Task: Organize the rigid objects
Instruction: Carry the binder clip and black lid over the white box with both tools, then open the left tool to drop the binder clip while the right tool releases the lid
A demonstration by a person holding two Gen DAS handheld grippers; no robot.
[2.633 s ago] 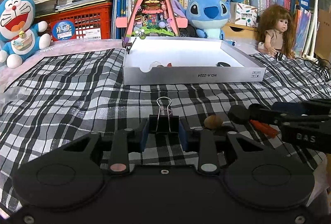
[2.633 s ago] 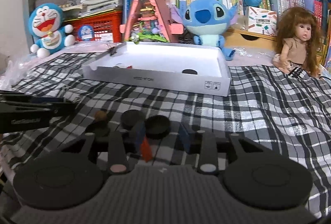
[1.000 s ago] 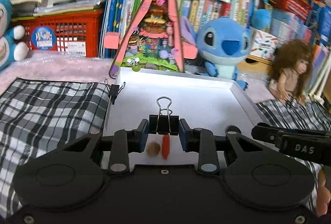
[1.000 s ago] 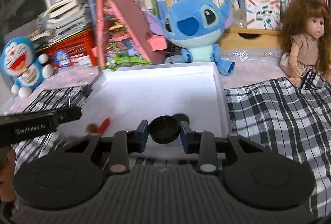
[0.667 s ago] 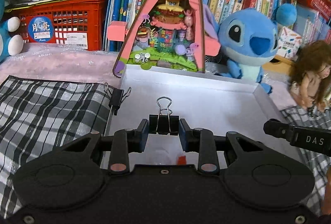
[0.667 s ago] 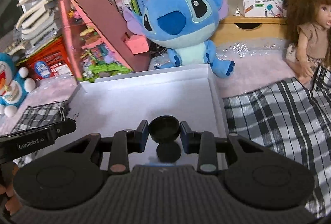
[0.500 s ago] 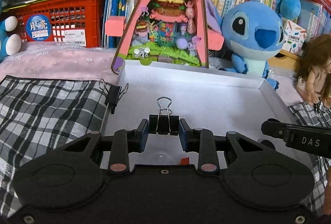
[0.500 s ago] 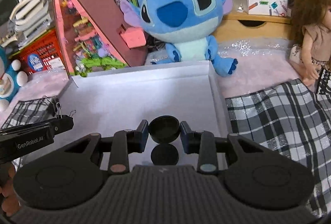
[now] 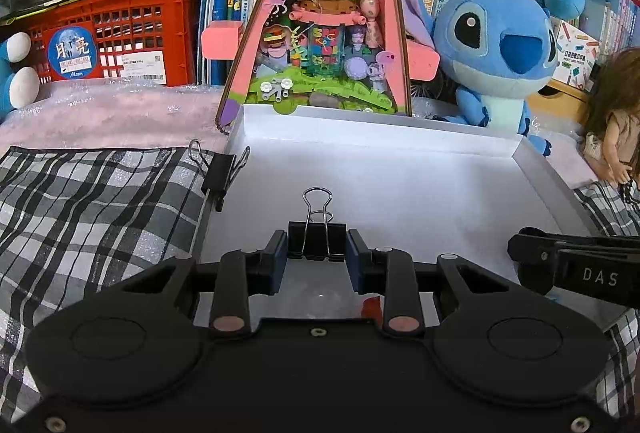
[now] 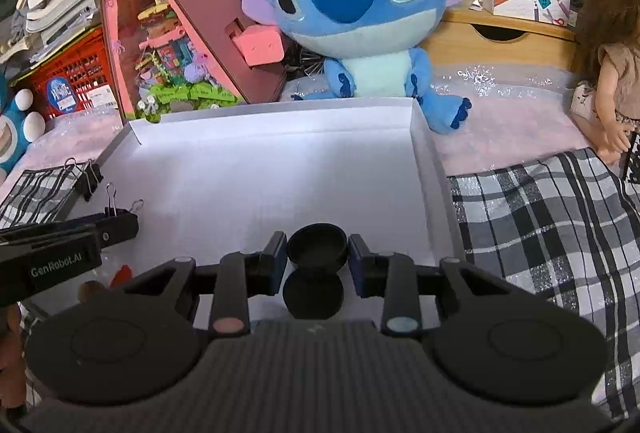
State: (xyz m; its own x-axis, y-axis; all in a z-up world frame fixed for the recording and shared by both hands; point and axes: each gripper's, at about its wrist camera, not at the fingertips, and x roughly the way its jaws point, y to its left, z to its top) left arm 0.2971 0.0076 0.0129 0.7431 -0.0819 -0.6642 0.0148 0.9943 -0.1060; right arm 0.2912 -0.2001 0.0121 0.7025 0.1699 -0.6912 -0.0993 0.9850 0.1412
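box on checked cloth, plush toy behind it

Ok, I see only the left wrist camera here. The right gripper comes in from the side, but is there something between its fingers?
Observer: Yes. The right gripper is shut on a black round cap, above the white box.
Operator: Is the box floor under it free?
Observer: No. A second black cap lies in the box, right below the held one.
Operator: Is anything else hidden from me?
Observer: A brown round piece lies near the front left of the box, beside a red piece.
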